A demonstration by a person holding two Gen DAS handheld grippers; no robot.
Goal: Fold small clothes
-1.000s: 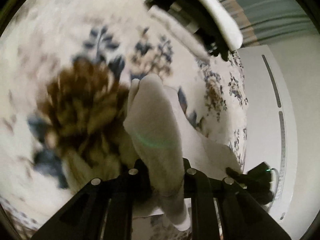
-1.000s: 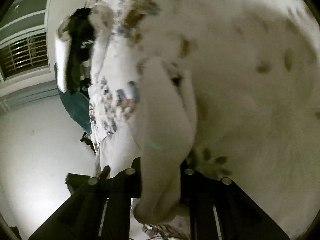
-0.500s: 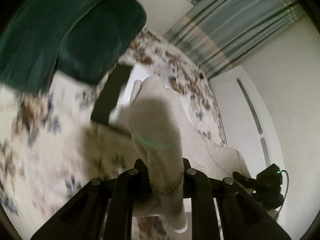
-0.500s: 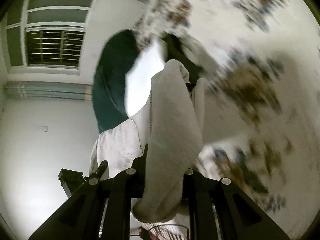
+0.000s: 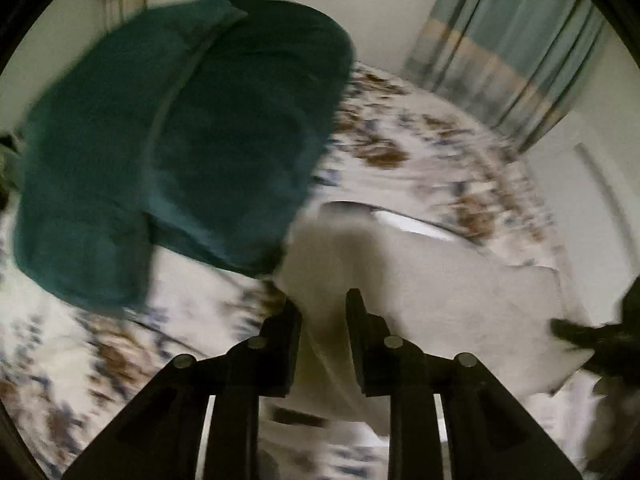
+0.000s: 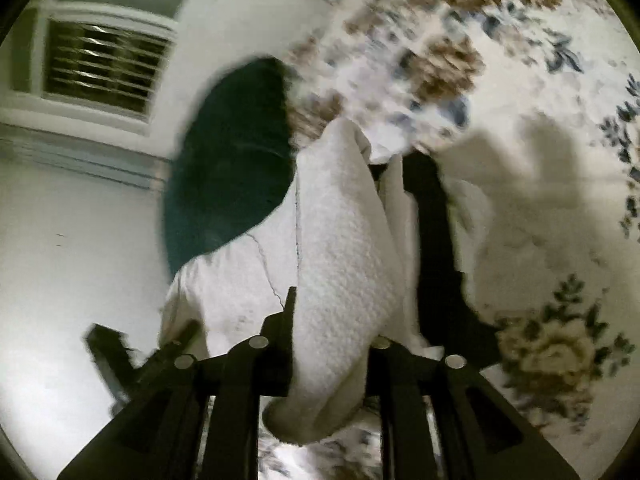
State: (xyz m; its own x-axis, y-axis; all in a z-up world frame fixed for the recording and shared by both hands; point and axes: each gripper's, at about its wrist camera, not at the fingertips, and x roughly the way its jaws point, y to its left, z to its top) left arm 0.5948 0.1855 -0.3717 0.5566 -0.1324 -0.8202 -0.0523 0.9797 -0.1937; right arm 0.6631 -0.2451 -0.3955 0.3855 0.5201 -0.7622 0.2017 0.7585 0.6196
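Note:
A small white textured garment (image 6: 340, 248) is clamped between the fingers of my right gripper (image 6: 332, 312) and bulges up between them. In the left wrist view the same pale cloth (image 5: 420, 280) lies spread over the floral bedspread (image 5: 420, 148). A strip of it runs between the fingers of my left gripper (image 5: 322, 312), which stand a little apart. The other gripper shows as a dark shape at the right edge (image 5: 600, 336) of that view, and as a black body (image 6: 432, 240) just behind the cloth in the right wrist view.
A large dark teal pillow (image 5: 172, 152) lies on the bedspread at the left, also in the right wrist view (image 6: 232, 168). Striped curtains (image 5: 512, 40) hang at the back right. A window with blinds (image 6: 104, 68) and white walls are behind.
The left gripper has let the cloth bundle drop: it no longer bulges between its fingers and lies spread on the bed. Both views swung toward the pillow.

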